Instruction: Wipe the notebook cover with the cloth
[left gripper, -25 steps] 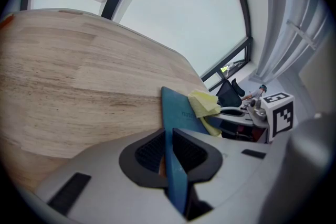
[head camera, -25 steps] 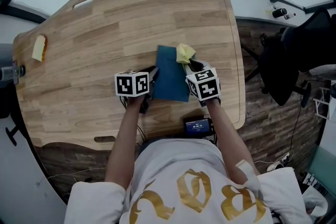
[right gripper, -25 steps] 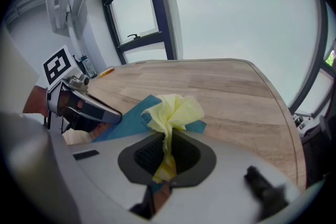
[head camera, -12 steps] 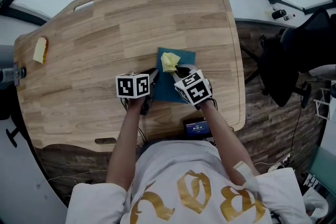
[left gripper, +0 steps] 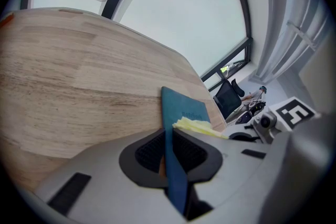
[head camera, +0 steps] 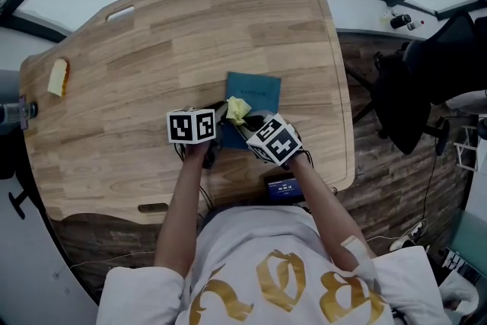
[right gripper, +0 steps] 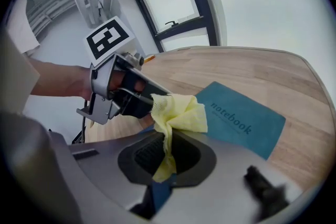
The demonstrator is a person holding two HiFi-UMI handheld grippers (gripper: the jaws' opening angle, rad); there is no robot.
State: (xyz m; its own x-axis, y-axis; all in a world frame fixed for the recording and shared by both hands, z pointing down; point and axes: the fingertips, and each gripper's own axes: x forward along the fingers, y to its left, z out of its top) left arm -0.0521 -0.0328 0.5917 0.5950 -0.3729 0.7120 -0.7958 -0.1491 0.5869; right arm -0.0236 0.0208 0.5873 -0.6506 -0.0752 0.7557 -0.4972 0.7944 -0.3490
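Left tongs [left gripper: 169,157] are clamping the notebook [head camera: 259,93]; right tongs [right gripper: 167,157] are pinching the cloth [right gripper: 181,115]. Risk: hard strokes dragging notebook loose.

The word "notebook" stands in dark lower-case letters on the blue cover of the notebook [right gripper: 239,120], right of centre in the right gripper view, running slantwise down to the right. In the left gripper view the same print shows near the cover's far end but is too small to read. The marker cube [head camera: 191,125] left of centre in the head view and the marker cube [head camera: 273,139] just right of it carry black-and-white coded squares, not letters. A small device [head camera: 283,187] at the surface's near edge has a lit display, its digits illegible.
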